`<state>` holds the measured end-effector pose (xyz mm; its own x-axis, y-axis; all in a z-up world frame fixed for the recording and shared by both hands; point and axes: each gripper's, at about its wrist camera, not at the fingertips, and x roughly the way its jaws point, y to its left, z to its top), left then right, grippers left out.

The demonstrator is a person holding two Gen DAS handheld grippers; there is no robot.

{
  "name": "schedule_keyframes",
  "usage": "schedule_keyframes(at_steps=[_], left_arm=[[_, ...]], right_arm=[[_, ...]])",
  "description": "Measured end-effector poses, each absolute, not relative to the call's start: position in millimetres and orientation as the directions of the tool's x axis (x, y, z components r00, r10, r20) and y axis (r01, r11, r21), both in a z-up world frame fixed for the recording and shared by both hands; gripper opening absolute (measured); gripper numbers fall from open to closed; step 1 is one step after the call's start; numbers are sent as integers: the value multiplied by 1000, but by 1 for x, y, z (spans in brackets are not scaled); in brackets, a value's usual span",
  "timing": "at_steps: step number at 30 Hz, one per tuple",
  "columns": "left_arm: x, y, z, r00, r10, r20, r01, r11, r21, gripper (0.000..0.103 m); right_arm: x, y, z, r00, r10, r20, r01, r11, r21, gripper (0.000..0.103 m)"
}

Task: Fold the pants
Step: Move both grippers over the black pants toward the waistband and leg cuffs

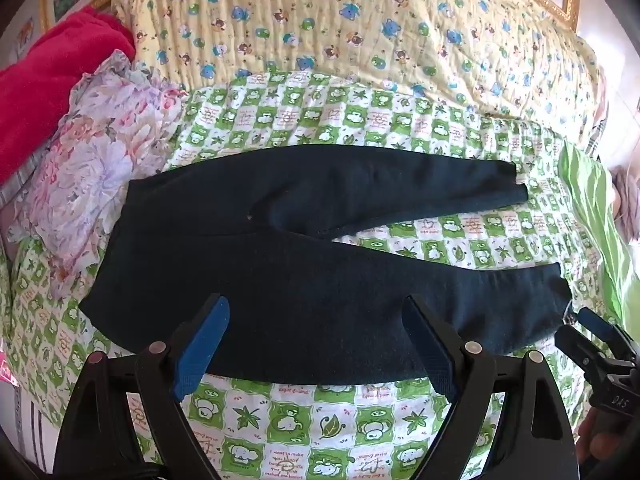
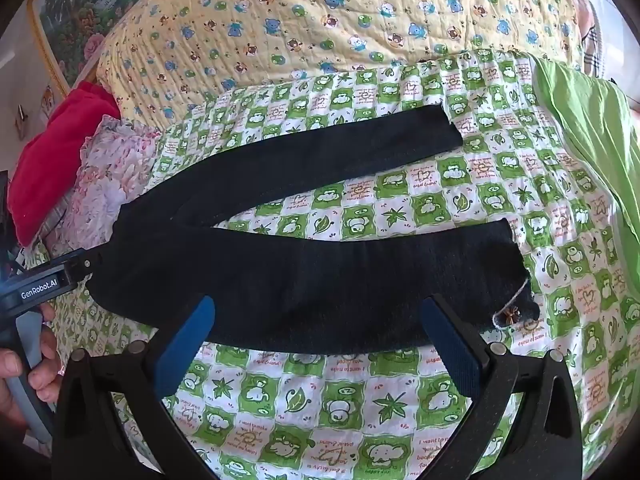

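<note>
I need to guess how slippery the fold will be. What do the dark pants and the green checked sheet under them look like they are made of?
Pants: apparently a soft, matte knit, with a fuzzy surface and a loose thread at one cuff. Green checked sheet: probably thin printed cotton, matte, finely crinkled.

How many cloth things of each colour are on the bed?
Dark navy: 1, the pants
Red: 1, the red cloth
Pink flowery: 1, the floral cloth
Plain green: 1, the green cloth
Yellow with bears: 1, the yellow quilt
Green checked: 1, the checked sheet
Total: 6
</note>
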<state>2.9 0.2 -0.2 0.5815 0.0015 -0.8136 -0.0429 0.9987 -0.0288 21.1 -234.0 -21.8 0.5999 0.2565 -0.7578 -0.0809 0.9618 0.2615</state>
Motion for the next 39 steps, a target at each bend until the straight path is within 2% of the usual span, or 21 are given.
schedule_keyframes(at_steps=[5,14,22,39], left_arm=[[6,-6,9,588,64,-806,-57,998,37,89],[-5,-21,52,680,155,-717,-58,986,159,89],[0,-13,71,668,161,-727,-85,986,140,89],[20,3,62,631,195,-751,-138,981,139,89]], right_arm=[[18,-235,-23,598,258,-759,-79,961,264,103],[12,-237,-21,607,256,-752,-70,960,271,103],[14,-233,-23,596,265,-758,-71,958,279,103],[31,-224,-33,561,284,-777,-89,955,284,103]])
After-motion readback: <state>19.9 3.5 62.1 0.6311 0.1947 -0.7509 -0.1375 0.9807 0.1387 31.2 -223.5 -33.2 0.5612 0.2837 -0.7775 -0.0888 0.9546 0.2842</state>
